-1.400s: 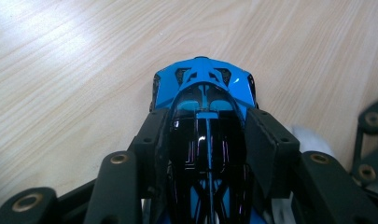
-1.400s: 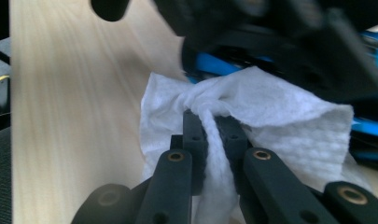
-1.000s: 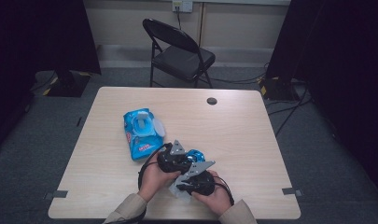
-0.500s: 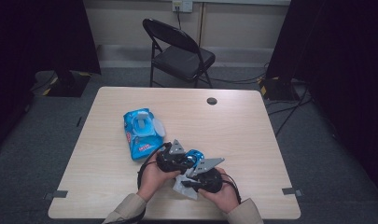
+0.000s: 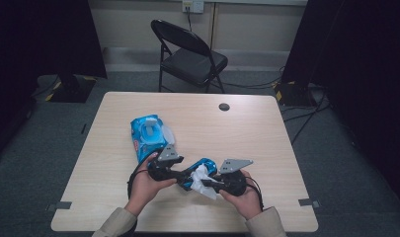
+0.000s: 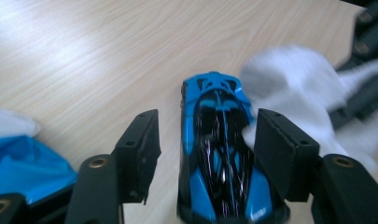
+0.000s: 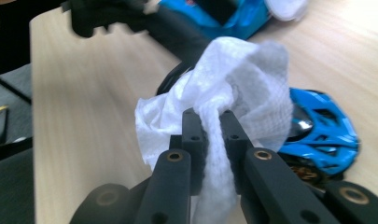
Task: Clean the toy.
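Blue-and-black toy car (image 6: 224, 154) sits between the wide left hand-held gripper (image 6: 205, 154); right hand-held gripper (image 7: 213, 123) pinches white wipe (image 7: 233, 79).

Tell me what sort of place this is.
Probably a recording studio or lab set-up, not a home: black curtains flank a lone wooden table, cables trail over grey carpet, and a black folding chair stands by a bare wall.
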The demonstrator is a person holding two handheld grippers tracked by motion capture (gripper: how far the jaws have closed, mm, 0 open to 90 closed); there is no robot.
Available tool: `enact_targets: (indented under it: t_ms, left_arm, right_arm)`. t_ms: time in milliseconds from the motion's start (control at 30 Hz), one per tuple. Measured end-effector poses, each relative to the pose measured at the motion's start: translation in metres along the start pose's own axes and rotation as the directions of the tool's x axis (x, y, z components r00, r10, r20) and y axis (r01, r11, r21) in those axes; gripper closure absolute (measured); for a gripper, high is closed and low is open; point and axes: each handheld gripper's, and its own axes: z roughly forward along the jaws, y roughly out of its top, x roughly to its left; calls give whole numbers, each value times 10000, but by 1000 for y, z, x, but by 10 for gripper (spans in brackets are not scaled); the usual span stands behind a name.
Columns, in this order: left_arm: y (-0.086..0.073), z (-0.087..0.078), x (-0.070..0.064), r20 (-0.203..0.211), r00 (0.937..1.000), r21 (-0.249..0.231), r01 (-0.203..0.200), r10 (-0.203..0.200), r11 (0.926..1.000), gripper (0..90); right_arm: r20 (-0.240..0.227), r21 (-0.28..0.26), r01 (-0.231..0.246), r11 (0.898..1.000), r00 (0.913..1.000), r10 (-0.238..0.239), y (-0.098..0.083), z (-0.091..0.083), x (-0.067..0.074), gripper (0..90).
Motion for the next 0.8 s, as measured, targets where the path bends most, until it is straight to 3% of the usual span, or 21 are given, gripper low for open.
enact_targets:
  t_ms: [133, 200, 367, 533, 633, 800]
  left_arm:
    - [-8, -7, -4, 331, 9994, -61, -97, 99, 9999, 368]
    - [-11, -6, -8, 662, 9977, 165, 145, -155, 9998, 351]
    - [-14, 1, -17, 907, 9954, 52, -319, 313, 9995, 350]
    - [-13, 6, -19, 835, 9953, 125, -507, 495, 9986, 336]
    - [-13, 0, -15, 644, 9965, 139, -534, 524, 9985, 330]
    - [-16, -15, 11, 169, 9998, -157, 109, -107, 9998, 328]
  right_arm:
    - [260, -166, -93, 9998, 9996, 98, 3, 2, -3, 843]
    - [365, -219, -179, 9996, 9992, 187, 4, 5, -5, 839]
    - [281, -255, -407, 9988, 9987, 415, 6, 14, -5, 838]
    - [354, -139, -399, 9991, 9986, 404, 6, 21, -5, 837]
    - [482, 61, -241, 9997, 9986, 238, 4, 21, -6, 837]
    - [534, 78, -448, 9990, 9976, 443, -4, 16, -12, 837]
